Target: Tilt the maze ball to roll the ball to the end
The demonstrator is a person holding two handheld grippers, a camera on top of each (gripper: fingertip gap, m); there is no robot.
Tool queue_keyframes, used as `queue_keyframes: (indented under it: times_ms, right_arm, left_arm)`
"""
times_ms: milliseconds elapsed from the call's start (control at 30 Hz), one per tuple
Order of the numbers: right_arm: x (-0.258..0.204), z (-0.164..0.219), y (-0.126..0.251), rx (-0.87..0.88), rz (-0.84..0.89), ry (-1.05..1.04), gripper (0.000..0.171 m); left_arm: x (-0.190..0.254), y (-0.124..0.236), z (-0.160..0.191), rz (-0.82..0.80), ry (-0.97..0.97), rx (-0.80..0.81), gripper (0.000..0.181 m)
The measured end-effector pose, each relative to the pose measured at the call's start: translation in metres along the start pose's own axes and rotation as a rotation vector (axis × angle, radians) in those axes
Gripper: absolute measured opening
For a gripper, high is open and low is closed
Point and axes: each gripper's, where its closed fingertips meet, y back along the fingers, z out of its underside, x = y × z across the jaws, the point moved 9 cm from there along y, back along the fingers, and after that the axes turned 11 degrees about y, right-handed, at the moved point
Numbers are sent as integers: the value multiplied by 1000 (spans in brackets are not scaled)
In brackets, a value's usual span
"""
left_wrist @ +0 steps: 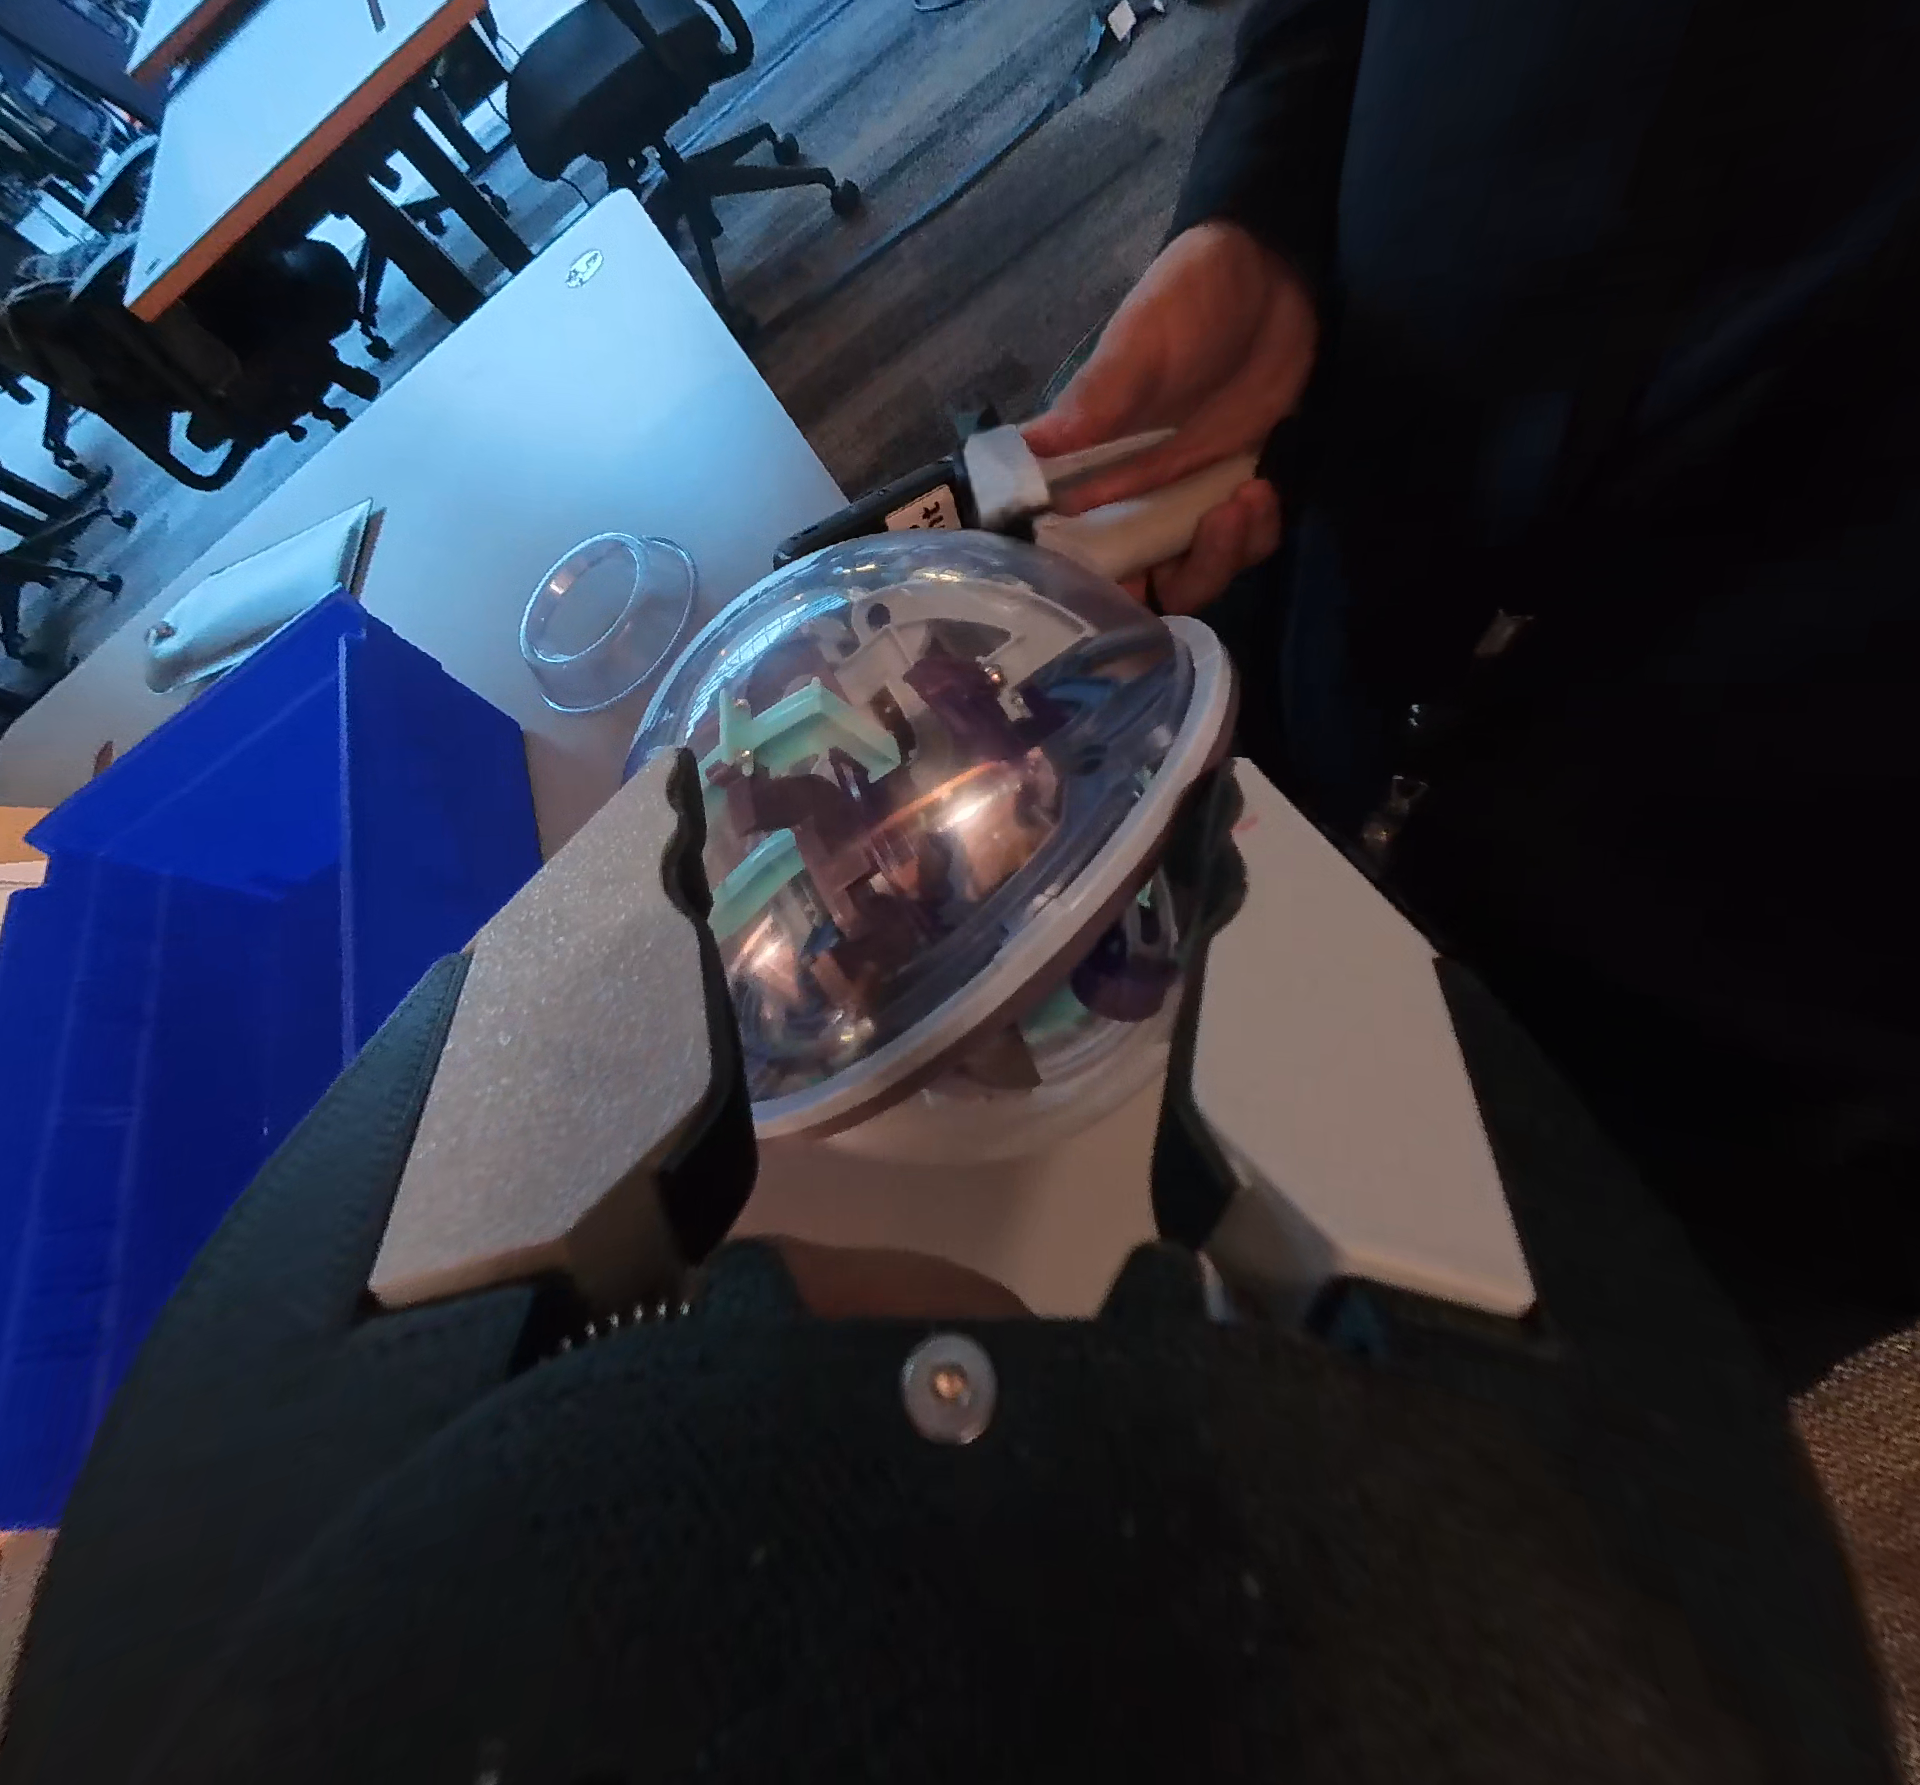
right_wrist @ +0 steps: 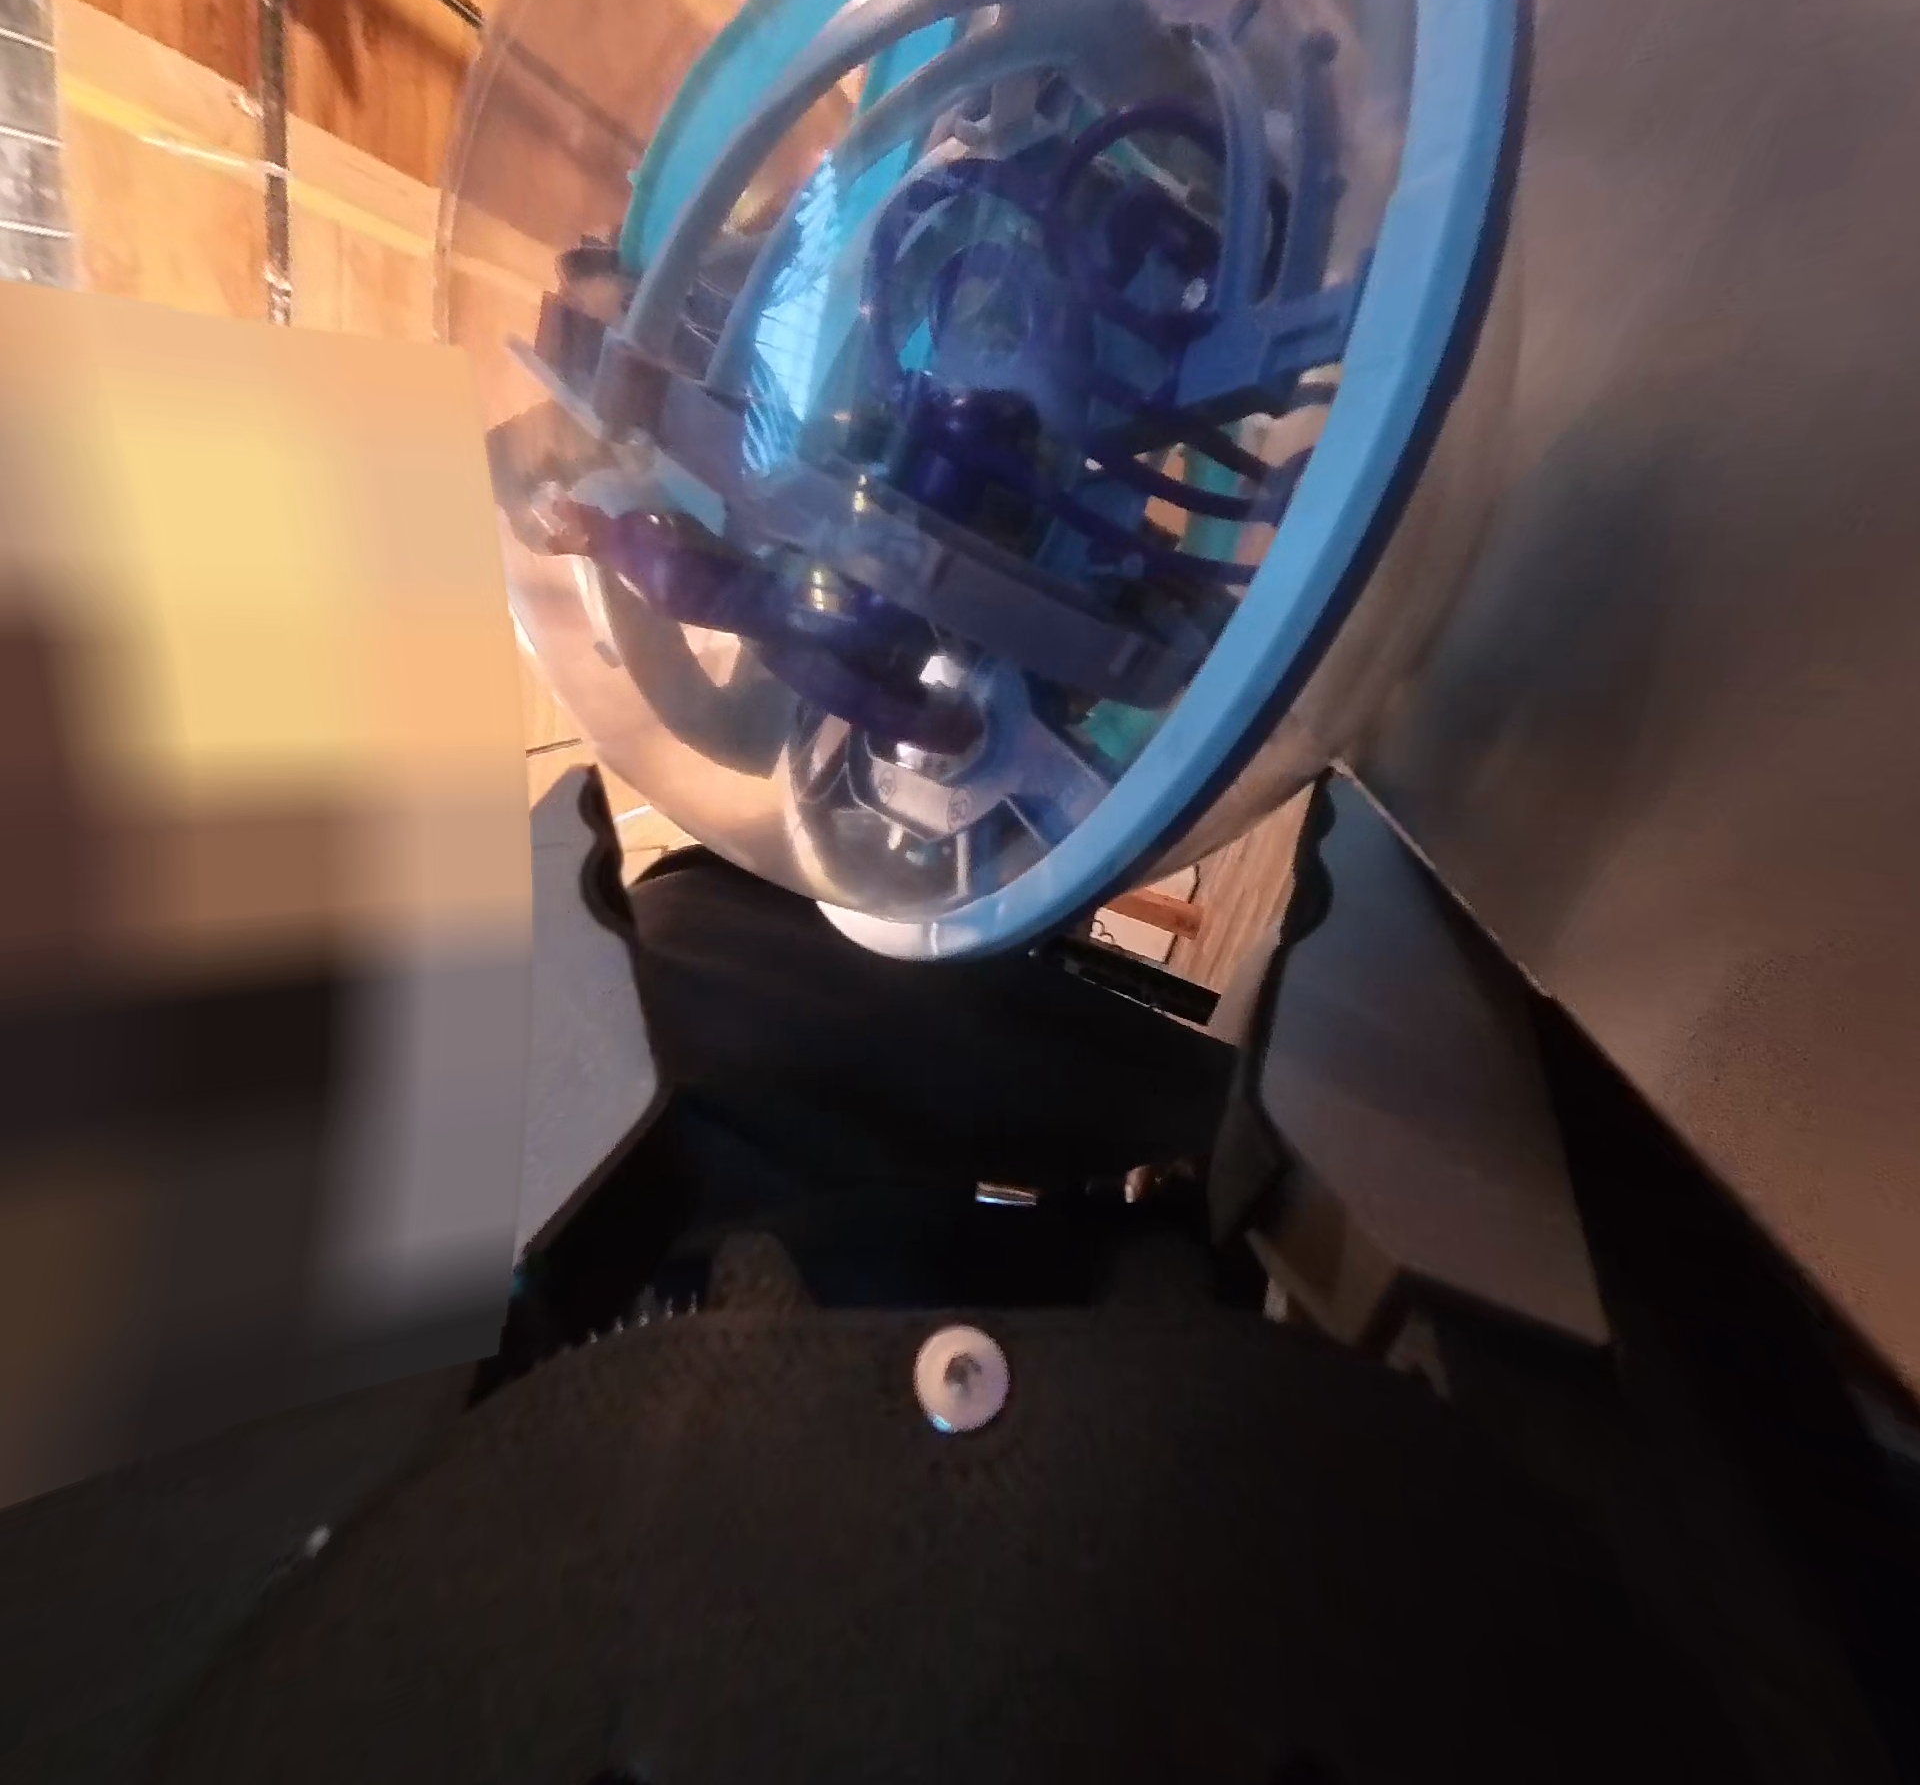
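Observation:
The maze ball [left_wrist: 935, 831] is a clear sphere with a pale ring around its middle and green, purple and blue tracks inside. It is held up in the air, tilted. My left gripper [left_wrist: 945, 873] is shut on it, with one finger [left_wrist: 691, 862] on each side of the sphere. In the right wrist view the maze ball [right_wrist: 987, 385] fills the frame and its blue ring slants. My right gripper [right_wrist: 956, 831] grips its lower part from the far side. A small shiny ball [right_wrist: 935, 691] shows low inside the maze.
A person's hand [left_wrist: 1174, 426] holds the right gripper's handle; their dark-clothed body is close on the right. Below lie a white table [left_wrist: 582, 405], a clear plastic stand [left_wrist: 608, 623], a blue bin [left_wrist: 260, 904] and a white folded item [left_wrist: 260, 592]. Office chairs [left_wrist: 623, 73] stand beyond.

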Motion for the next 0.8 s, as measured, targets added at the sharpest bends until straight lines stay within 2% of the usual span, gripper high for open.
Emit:
queue_keyframes:
  times_ms: [400,433,500,733,767,800]
  right_arm:
    - [3,10,3,-25,10,68,99]
    - [3,12,4,-34,7,72,93]
    - [3,17,6,-56,-1,82,67]
    - [2,21,7,-74,-18,78,57]
    - [2,22,7,-75,-22,75,53]
    - [1,22,8,-76,-32,74,38]
  left_arm:
    - [-5,4,4,20,10,9,95]
    - [-4,3,3,22,5,6,95]
    - [-4,3,2,25,-5,0,94]
    - [-3,0,-1,45,-18,-5,95]
    - [-3,0,-2,45,-25,-7,95]
    - [-2,0,-2,43,-29,-6,95]
